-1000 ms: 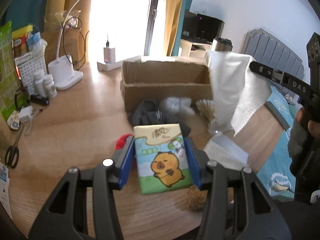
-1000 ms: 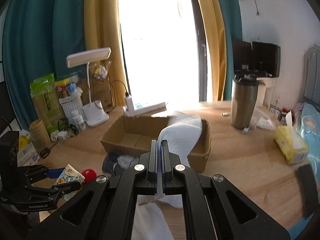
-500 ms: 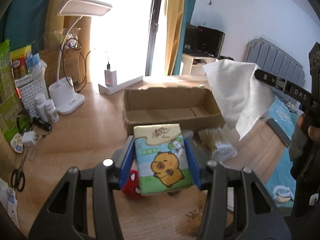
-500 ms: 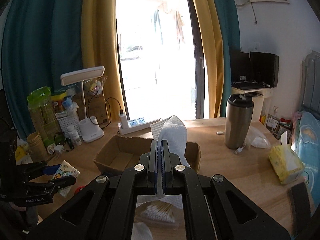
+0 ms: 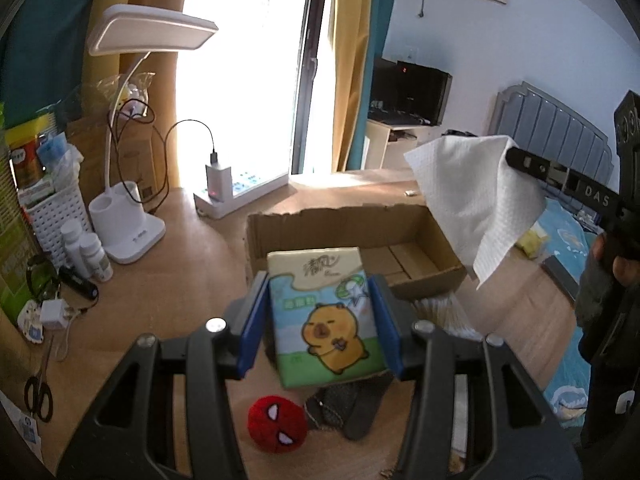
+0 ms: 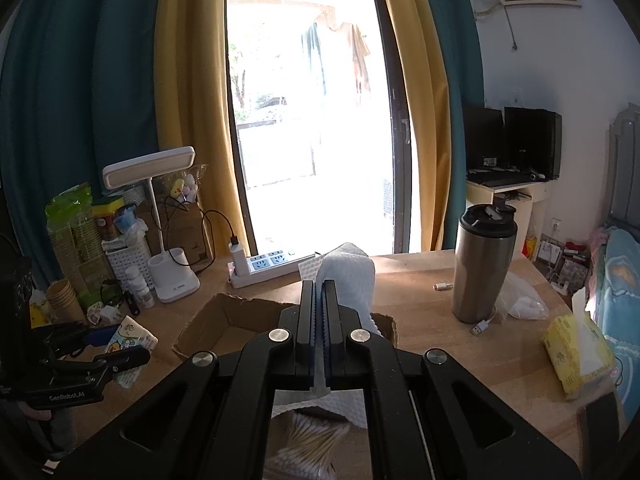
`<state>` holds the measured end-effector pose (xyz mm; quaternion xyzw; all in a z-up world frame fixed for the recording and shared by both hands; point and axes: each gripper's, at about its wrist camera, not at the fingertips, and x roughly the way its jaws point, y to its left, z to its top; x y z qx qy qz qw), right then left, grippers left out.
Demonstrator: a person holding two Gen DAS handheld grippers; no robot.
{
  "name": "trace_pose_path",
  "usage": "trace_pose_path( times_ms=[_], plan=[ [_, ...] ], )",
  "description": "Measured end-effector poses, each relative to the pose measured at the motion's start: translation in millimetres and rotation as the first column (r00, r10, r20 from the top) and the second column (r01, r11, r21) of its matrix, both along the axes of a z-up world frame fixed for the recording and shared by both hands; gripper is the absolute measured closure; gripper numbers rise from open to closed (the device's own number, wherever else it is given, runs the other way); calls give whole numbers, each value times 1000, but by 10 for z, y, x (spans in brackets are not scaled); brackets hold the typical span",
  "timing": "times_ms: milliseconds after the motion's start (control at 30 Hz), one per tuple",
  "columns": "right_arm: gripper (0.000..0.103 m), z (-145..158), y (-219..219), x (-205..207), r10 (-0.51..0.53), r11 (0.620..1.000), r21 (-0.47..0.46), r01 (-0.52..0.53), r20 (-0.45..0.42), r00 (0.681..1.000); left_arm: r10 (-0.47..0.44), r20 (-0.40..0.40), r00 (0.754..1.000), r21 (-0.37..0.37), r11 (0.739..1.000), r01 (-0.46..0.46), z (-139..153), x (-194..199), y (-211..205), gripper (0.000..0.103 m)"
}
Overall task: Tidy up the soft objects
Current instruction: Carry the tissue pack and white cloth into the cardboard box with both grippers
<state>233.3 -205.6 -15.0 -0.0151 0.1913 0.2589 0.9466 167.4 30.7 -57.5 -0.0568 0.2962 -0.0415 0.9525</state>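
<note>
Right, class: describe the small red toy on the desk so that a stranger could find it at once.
Start at the open cardboard box in the middle of the wooden desk, then come towards the near edge. There, beside a dark mesh pouch, lies the red plush ball. It alone is round and bright red, with white Spider-Man eyes.

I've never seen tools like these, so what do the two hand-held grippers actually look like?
Both are black plastic frames with triangular cut-outs and silver screw heads. The left hand-held gripper has blue finger pads. The right hand-held gripper has ridged blue pads; white lettering marks both bodies.
</note>
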Motion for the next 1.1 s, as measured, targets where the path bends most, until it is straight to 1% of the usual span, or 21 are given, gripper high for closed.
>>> trace_pose_path(
  times_ms=[167,333,533,833,967,1100],
  plan=[
    [100,-26,41,144,6,1000,-3,-6,-11,1000,3,7,1000,3,1000,-3,13,146,40,52],
    [100,-145,82,329,12,1000,-5,-13,-44,999,7,12,1000,11,1000,-7,1,309,62,52],
    [100,-378,153,563,19,1000,-21,-21,-107,994,11,4,1000,5,1000,-11,-67,509,80,52],
    [100,-695,187,874,8,1000,-18,-11,-199,980,3,-22,1000,2,1000,-3,-179,751,89,52],
    [100,-842,173,1001,-13,1000,-16,9,-250,968,1,-32,999,1,1000,-1,-227,834,95,52],
    [100,-984,201,1092,-26,999,-41,15,-298,954,-1,-44,999,-2,1000,1,-281,906,98,52]
  ],
)
